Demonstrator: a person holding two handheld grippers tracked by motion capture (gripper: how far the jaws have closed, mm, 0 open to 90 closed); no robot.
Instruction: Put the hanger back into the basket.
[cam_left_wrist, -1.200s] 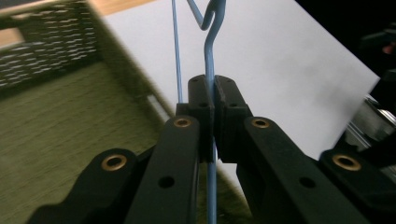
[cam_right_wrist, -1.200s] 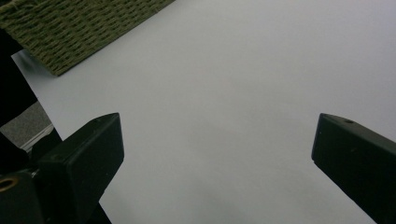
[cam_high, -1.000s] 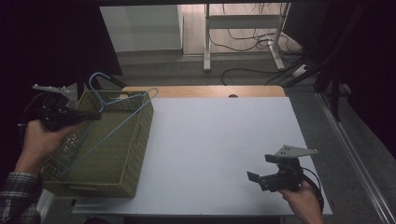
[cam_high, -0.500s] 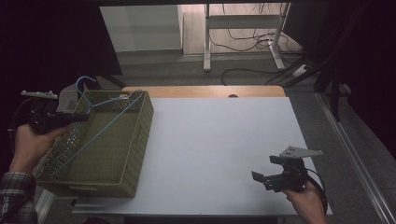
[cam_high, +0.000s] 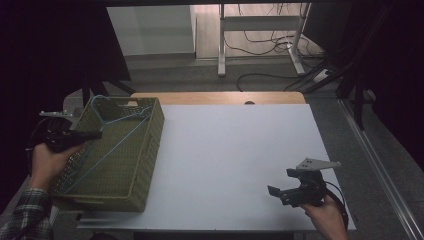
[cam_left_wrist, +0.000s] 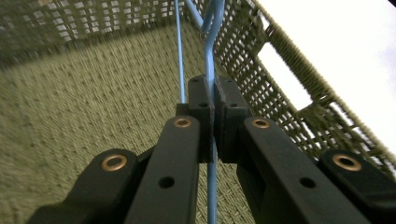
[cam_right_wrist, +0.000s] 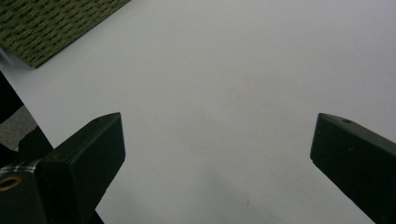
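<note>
My left gripper (cam_left_wrist: 214, 100) is clamped tight on a blue wire hanger (cam_left_wrist: 208, 60); the wire runs straight between the two pads, pinched with no visible gap. In the high view my left gripper (cam_high: 92, 134) sits at the left rim of the green woven basket (cam_high: 145, 165), at the table's (cam_high: 240, 150) left edge, with the hanger (cam_high: 117, 131) lying inside the basket, hook end toward the far wall and one long wire slanting down toward the near corner. My right gripper (cam_right_wrist: 217, 144) has its jaws spread wide, nothing between them, held over bare white table. In the high view it (cam_high: 280, 192) is near the front right corner, well apart from the basket.
</note>
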